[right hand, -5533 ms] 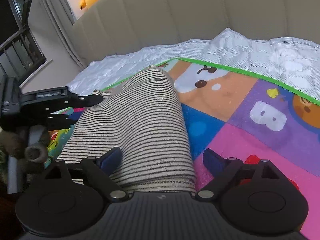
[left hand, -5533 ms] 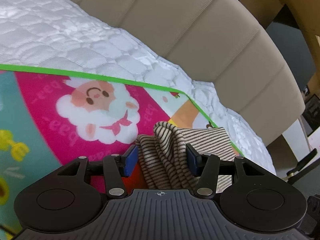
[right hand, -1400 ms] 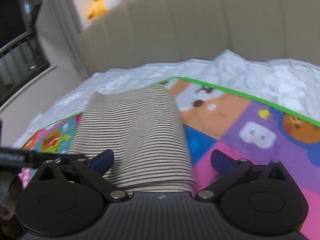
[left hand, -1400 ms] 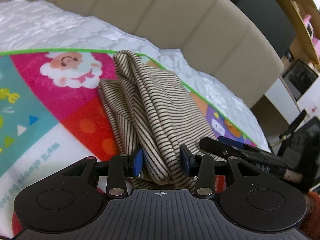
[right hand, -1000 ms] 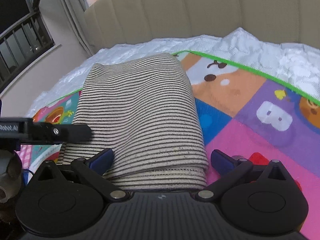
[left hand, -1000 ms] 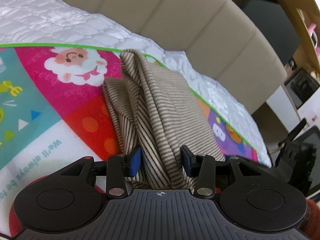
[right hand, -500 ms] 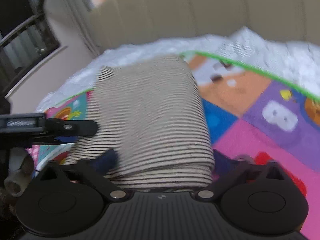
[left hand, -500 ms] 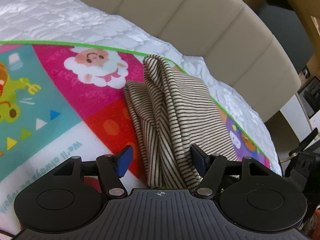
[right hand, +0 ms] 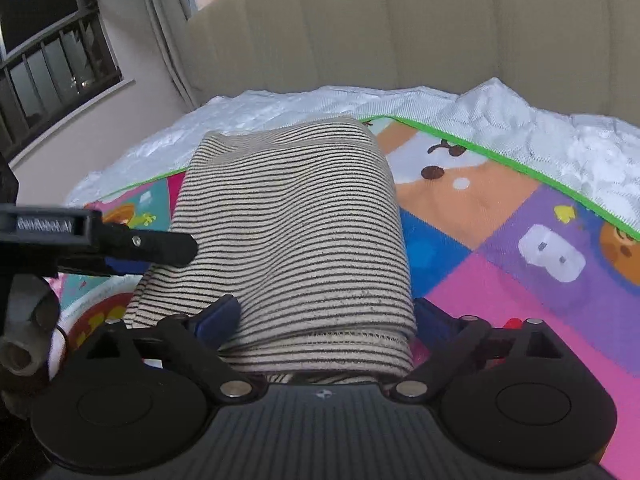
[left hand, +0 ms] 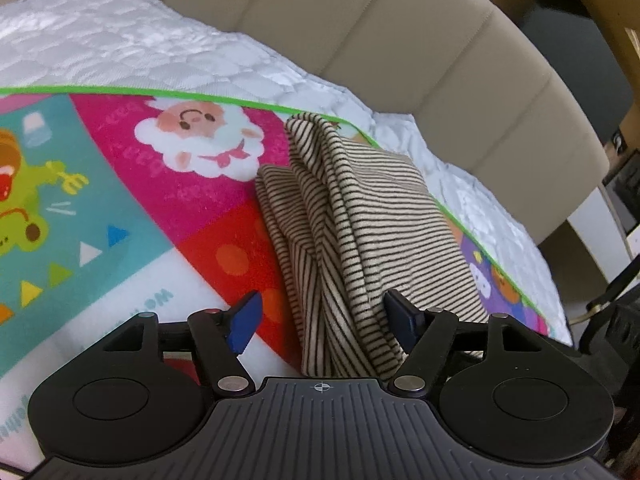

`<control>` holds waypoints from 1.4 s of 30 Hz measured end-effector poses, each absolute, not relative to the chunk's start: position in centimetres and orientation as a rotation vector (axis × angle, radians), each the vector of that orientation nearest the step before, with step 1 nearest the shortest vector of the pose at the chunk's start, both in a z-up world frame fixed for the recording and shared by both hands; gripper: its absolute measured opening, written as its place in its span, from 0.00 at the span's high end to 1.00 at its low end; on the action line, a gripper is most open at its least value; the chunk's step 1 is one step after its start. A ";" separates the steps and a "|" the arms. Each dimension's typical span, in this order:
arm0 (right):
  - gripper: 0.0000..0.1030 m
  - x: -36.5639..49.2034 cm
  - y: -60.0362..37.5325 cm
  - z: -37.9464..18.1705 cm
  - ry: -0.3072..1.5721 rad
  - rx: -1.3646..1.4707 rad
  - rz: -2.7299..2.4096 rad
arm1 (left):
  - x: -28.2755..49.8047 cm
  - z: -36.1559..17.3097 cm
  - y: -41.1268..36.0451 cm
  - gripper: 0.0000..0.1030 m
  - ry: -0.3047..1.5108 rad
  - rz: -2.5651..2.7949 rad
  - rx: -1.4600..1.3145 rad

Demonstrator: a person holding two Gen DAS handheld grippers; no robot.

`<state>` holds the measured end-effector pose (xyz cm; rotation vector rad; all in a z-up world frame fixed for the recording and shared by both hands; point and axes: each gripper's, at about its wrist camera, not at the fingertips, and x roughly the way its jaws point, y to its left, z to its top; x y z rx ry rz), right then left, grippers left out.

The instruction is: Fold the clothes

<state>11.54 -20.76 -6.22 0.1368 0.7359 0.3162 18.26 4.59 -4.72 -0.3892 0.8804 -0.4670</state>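
Two handheld grippers are working over one striped garment (right hand: 296, 232), which is lying folded into a compact bundle on a colourful play mat (left hand: 120, 208) spread across a bed's white quilted cover (left hand: 120, 48), near the mat's far green edge and a beige padded headboard (right hand: 400, 32).

The left gripper (left hand: 324, 318) is hovering at the bundle's near left end with its jaws standing apart; the cloth is lying between them, unclamped, though brushing the right finger. The right gripper (right hand: 320, 320) is sitting at the bundle's other near edge, its jaws apart as well, straddling the hem (the right finger is largely hidden by the fabric, so contact there is unclear).

Judging by the shape, most of the folding is looking done: the top layer is lying smooth and rounded over the stack. The left side, however, is showing loose, bunched ridges, so tidying those layers, or one last fold, is likely remaining.
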 end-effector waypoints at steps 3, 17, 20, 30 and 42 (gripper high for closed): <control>0.10 11.5 -20.8 -6.2 0.738 0.135 0.314 | 18.2 -4.0 4.5 0.33 0.837 -0.499 -0.425; 0.13 21.1 -24.4 -2.2 0.784 0.373 0.342 | 19.5 -5.1 3.4 0.41 0.886 -0.546 -0.331; 0.26 25.8 -23.1 -4.1 0.907 0.400 0.335 | 19.8 -5.4 3.6 0.40 0.890 -0.555 -0.344; 0.34 24.6 -21.3 -5.2 0.823 0.194 0.321 | 20.3 -5.9 4.3 0.37 0.900 -0.557 -0.364; 0.16 19.6 -27.2 -7.0 0.877 0.450 0.379 | 19.2 -4.7 4.0 0.18 0.932 -0.585 -0.389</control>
